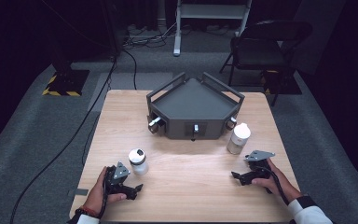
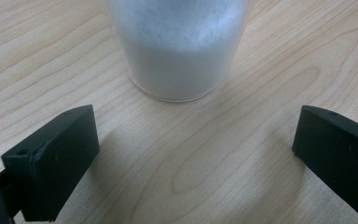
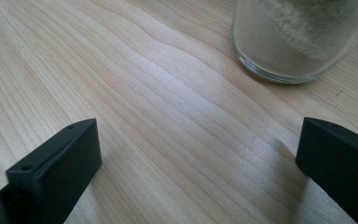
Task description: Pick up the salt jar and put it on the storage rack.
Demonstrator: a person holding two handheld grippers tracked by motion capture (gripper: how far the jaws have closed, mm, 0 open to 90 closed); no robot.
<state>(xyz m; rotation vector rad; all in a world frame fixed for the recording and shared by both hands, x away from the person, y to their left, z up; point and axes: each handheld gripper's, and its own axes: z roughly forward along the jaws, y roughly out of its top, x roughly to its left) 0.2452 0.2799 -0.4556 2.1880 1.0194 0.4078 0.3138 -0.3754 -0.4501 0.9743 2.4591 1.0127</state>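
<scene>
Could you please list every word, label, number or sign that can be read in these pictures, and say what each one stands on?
No readable text anywhere.
Left jar: no label to be seen; its side in the left gripper view is plain.
Right jar: no print visible; plain glass in the right gripper view.
Dark tray: no markings legible.
Yellow-and-black striped base on the floor: warning stripes, no words.

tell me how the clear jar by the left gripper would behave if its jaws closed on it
The jar looks like smooth, rigid glass, so probably slippery and breakable. White powder fills most of it, likely making it heavy for its size. It stands upright on a flat round base, so it seems stable, though a high push might tip it.
</scene>
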